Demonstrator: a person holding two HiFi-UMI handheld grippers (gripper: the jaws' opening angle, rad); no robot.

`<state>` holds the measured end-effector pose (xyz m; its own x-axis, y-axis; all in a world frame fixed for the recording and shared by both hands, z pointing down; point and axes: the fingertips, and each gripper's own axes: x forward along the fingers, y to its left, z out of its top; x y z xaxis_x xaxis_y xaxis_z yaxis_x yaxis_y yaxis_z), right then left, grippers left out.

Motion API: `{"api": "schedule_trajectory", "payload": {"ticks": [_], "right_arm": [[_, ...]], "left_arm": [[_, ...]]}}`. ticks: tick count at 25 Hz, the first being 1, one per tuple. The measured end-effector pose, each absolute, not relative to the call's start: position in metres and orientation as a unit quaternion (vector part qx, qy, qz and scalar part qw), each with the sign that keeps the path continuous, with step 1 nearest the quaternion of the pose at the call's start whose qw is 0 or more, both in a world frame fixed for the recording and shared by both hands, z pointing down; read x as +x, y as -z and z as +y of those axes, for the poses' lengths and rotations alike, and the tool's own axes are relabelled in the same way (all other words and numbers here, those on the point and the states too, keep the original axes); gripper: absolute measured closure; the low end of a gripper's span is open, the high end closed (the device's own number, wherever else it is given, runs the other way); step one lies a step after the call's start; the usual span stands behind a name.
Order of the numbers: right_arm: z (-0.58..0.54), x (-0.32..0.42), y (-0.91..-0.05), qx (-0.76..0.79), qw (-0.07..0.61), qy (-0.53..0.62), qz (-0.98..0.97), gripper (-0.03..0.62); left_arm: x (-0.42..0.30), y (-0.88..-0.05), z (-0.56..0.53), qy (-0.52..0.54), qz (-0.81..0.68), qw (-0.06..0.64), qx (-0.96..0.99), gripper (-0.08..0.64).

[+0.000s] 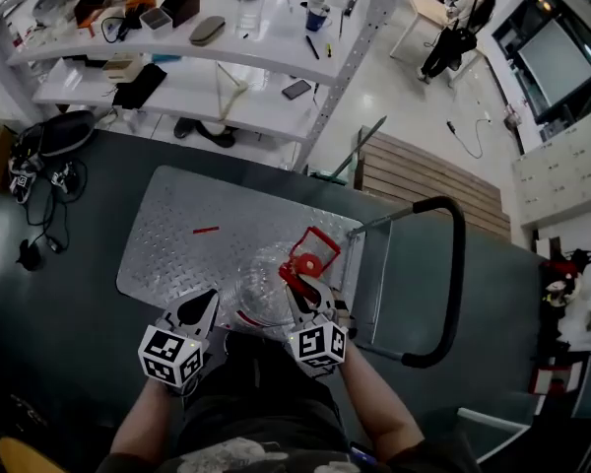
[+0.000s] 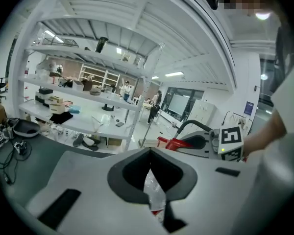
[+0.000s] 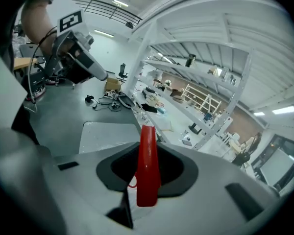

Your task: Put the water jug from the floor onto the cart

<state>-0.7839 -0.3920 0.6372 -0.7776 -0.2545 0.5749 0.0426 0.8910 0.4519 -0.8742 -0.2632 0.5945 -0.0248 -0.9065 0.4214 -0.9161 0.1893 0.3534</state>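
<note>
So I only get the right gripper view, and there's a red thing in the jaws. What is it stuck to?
Observer: It's the handle of a clear jug; the head view shows the whole jug.
Operator: Is the other gripper helping?
Observer: Yes. In the left gripper view the left gripper is pinching the jug's clear wall.
Operator: Is the jug on the cart yet?
Observer: In the head view it's at the near edge of the cart. I can't tell whether it rests on it.
</note>
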Motion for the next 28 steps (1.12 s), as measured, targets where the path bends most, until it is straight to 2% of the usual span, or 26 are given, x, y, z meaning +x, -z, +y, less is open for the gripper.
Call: {"api": "schedule_trajectory", "payload": {"ticks": [8, 16, 28], "right_arm": [[-0.457, -0.840, -0.672, 0.055, 0.338, 0.282, -0.896, 0.515], [-0.421, -0.862, -0.720, -0.031, 0.331, 0.323, -0.886, 0.517], [-0.411, -0.835, -0.734, 0.005, 0.370, 0.245, -0.896, 0.518]], "left_arm": [[-0.900, -0.622, -0.291, -0.012, -0.719, 0.307, 0.624, 0.552], [-0.907, -0.652, -0.293, -0.021, -0.714, 0.337, 0.613, 0.552], [-0.892, -0.645, -0.282, -0.008, -0.701, 0.337, 0.629, 0.552]]}}
